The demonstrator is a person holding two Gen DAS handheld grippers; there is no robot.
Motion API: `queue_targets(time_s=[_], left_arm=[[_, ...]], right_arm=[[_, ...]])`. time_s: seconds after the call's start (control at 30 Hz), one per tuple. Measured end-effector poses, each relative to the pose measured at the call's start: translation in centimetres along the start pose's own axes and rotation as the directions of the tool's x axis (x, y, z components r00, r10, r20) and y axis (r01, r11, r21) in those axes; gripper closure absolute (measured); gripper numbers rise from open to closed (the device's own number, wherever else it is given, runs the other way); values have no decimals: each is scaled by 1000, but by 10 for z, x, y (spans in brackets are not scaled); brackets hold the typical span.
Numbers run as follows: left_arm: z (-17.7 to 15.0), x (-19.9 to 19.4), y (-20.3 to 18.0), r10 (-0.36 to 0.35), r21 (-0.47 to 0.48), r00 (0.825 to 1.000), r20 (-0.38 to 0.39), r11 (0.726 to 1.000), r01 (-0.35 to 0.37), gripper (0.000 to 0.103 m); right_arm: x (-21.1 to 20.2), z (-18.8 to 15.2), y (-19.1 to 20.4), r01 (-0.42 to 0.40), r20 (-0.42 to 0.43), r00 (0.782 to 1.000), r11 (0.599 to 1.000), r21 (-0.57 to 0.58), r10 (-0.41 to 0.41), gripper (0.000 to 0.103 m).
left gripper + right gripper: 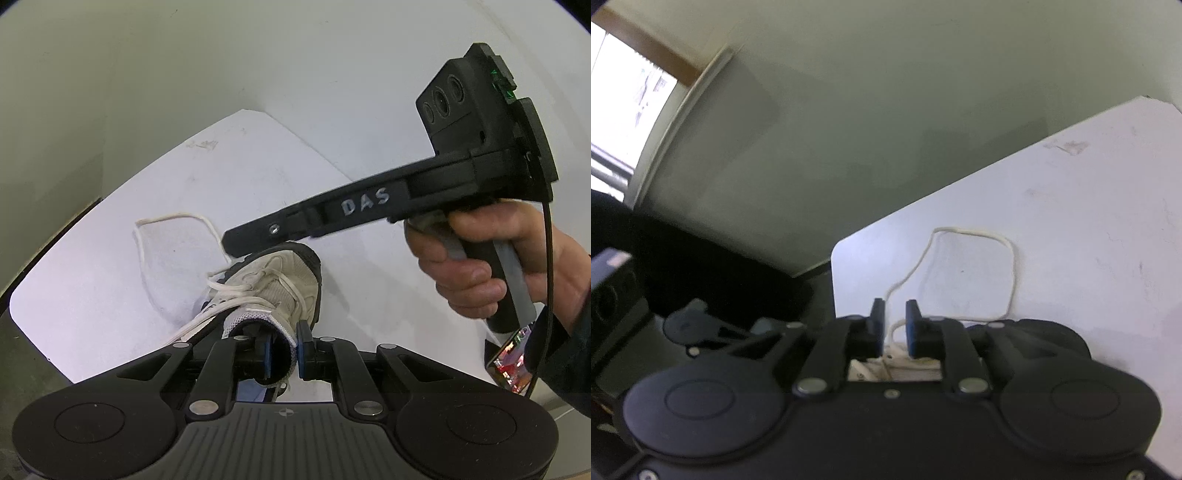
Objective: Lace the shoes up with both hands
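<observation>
Shoe pinned on the bench, lace loose

Left gripper jaws clamp the shoe collar; right gripper jaws stand slightly apart, lace looping between them across the white bench.

— Any writing to read here?
— One word only: "DAS", in pale hand-drawn capitals on the black side bar of the right gripper, seen from the left wrist view.
— Anything on the shoe?
— A dark mark sits on its side near the laces, too small to make out.
— And the right wrist view?
— Nothing legible there — no labels, numbers or signs.
</observation>
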State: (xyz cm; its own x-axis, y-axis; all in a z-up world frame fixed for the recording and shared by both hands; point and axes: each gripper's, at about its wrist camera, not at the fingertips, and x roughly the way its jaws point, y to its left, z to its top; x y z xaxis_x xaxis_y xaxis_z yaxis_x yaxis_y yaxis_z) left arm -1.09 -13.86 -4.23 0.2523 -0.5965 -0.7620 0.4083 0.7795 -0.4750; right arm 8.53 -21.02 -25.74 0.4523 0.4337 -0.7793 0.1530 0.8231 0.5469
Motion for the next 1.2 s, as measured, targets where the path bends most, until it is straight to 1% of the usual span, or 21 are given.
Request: queue_targets(time_s=[0.1, 0.2, 0.27, 0.37, 0.43, 0.5, 0.57, 0.6, 0.63, 0.7, 0.73, 0.77, 0.83, 0.87, 0.93, 0.97, 1.0, 1.07, 1.13, 1.17, 1.2], left_arm=[[-5, 4, -6, -1, 3, 1000, 4, 1000, 1, 94], [-12, 7, -19, 19, 47, 1000, 10, 999, -20, 94], [-12, 12, -22, 36, 81, 999, 14, 996, -37, 94], [-11, 19, -32, 57, 135, 998, 20, 989, -59, 94], [-15, 21, -39, 60, 142, 998, 26, 988, -63, 94], [-20, 23, -42, 54, 127, 998, 35, 990, -58, 94], [-23, 23, -41, 48, 116, 998, 42, 992, -52, 94], [-26, 24, -43, 42, 108, 998, 47, 993, -47, 94], [-29, 26, -44, 37, 101, 998, 52, 994, -42, 94], [-36, 29, -47, 23, 85, 998, 62, 996, -29, 94], [-38, 30, -46, 20, 80, 998, 63, 996, -25, 94], [-41, 32, -46, 13, 71, 998, 67, 997, -18, 94], [-47, 35, -49, 4, 63, 997, 73, 998, -8, 94], [-49, 36, -51, -1, 60, 997, 75, 998, -4, 94], [-55, 40, -53, -13, 53, 997, 80, 999, 9, 94], [-57, 41, -52, -17, 50, 997, 82, 999, 12, 94], [-59, 42, -52, -19, 48, 996, 82, 999, 15, 94], [-62, 47, -53, -20, 46, 997, 79, 999, 17, 94], [-65, 51, -57, -21, 49, 997, 75, 999, 18, 94], [-67, 53, -60, -22, 52, 997, 73, 998, 18, 94], [-68, 55, -63, -22, 55, 997, 71, 998, 19, 94]], right_arm=[[-6, 2, -8, -18, -22, 1000, 1000, 15, 19, 91], [-2, 6, -5, -25, -88, 996, 1000, -11, 24, 90], [4, 10, 0, -20, -136, 991, 999, -33, 16, 90], [14, 18, 12, -14, -176, 984, 998, -65, 3, 90], [24, 28, 24, -6, -206, 978, 994, -105, -16, 90], [36, 38, 39, 6, -250, 967, 988, -154, -45, 90], [51, 47, 50, 24, -309, 947, 979, -201, -87, 90], [62, 52, 58, 39, -353, 928, 971, -234, -122, 87], [75, 57, 64, 53, -401, 902, 963, -265, -161, 84], [95, 63, 71, 65, -472, 856, 951, -303, -209, 71], [105, 66, 74, 71, -507, 829, 945, -321, -234, 68], [115, 67, 76, 79, -542, 799, 938, -338, -263, 68], [129, 68, 78, 96, -589, 747, 926, -365, -309, 68], [133, 68, 78, 101, -607, 725, 923, -373, -324, 69], [138, 68, 75, 105, -641, 692, 925, -365, -332, 75], [138, 69, 74, 104, -650, 685, 928, -359, -328, 86], [137, 70, 75, 93, -656, 684, 930, -355, -318, 95], [131, 70, 79, 58, -669, 682, 933, -354, -296, 101], [128, 70, 84, 40, -663, 683, 922, -385, -307, 103], [125, 71, 86, 36, -657, 690, 921, -389, -304, 103], [121, 74, 86, 40, -640, 711, 925, -379, -292, 103]])
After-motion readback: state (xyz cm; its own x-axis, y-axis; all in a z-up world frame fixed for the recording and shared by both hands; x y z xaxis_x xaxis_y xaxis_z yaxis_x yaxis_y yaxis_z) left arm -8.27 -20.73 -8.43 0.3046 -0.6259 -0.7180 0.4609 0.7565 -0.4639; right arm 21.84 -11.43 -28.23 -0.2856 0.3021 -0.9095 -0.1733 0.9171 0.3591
